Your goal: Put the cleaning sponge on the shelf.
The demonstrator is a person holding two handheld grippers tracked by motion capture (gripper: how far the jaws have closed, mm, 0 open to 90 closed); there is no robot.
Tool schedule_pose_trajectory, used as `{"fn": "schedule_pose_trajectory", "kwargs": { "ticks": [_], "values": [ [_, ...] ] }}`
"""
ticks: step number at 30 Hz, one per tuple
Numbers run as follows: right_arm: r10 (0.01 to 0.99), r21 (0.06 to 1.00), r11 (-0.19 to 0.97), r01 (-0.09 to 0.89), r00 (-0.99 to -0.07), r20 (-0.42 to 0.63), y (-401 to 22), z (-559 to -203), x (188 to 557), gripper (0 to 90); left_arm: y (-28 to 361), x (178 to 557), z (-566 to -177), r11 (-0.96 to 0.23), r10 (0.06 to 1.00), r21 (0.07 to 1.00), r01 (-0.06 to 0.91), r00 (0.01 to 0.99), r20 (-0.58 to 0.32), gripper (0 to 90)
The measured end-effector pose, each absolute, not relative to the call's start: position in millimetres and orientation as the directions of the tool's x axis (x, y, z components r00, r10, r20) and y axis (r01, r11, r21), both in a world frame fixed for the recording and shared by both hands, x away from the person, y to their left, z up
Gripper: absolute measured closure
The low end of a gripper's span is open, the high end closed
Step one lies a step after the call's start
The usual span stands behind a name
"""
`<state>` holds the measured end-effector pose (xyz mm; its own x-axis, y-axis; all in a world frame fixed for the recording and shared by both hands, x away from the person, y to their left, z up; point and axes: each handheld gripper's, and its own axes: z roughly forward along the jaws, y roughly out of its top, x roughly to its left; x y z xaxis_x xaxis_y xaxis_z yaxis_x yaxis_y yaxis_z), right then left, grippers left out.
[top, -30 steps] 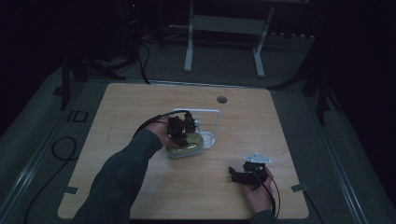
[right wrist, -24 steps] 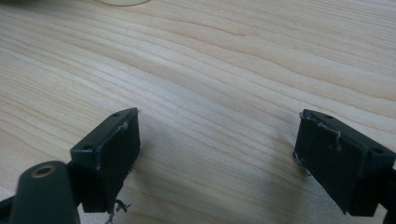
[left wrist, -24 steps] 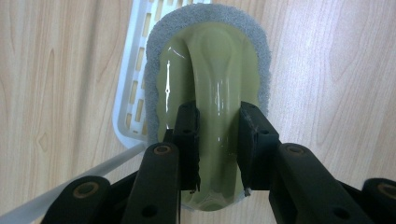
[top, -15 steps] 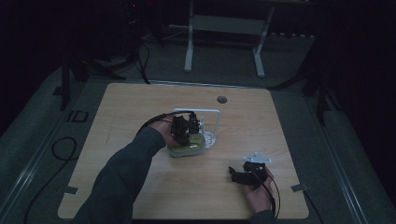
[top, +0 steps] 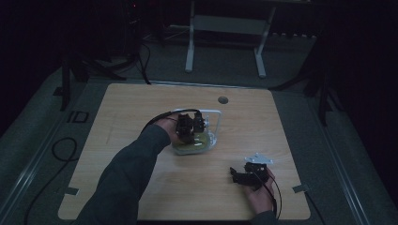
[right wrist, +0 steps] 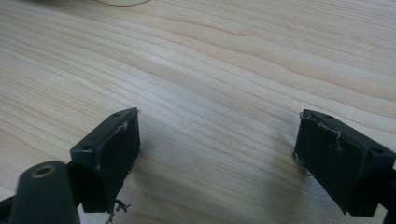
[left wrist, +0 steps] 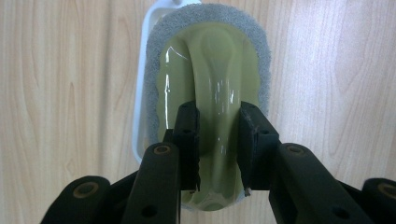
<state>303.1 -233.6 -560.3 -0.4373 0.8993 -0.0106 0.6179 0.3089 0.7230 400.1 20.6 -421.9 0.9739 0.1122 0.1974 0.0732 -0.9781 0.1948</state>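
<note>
Left gripper clamps a green scrubber's handle; right gripper rests wide open.

Near the middle of the wooden worktop (top: 141, 117), the left gripper (left wrist: 217, 140) has its jaws closed on the glossy green handle (left wrist: 218, 84) of a scrubber (top: 195, 143) with a grey pad (left wrist: 154, 46), which sits in a white tray (left wrist: 140, 102). Well apart, toward the near right edge, the right gripper (right wrist: 217, 149) hovers just above bare wood, jaws spread wide and holding nothing.
</note>
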Motion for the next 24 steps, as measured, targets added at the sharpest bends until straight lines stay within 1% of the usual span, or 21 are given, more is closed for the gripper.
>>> {"fn": "schedule_pose_trajectory", "kwargs": {
  "ticks": [5,10,17,24],
  "values": [
    [0.899,0.723,0.309,0.618,-0.437,-0.011,-234,-560,303,13.9,18,402,-422,-0.979,0.080,0.200,0.037,0.974,0.213,71.5],
    [0.899,0.723,0.309,0.618,-0.437,-0.011,-234,-560,303,13.9,16,403,-425,-0.982,0.067,0.189,0.023,0.970,0.232,71.5],
    [0.899,0.723,0.309,0.618,-0.437,-0.011,-234,-560,303,13.9,12,405,-430,-0.984,0.051,0.177,0.007,0.967,0.249,71.5],
    [0.899,0.723,0.310,0.618,-0.438,-0.011,-234,-560,303,13.9,7,408,-435,-0.984,0.054,0.179,0.008,0.966,0.255,71.5]
  ]
}}
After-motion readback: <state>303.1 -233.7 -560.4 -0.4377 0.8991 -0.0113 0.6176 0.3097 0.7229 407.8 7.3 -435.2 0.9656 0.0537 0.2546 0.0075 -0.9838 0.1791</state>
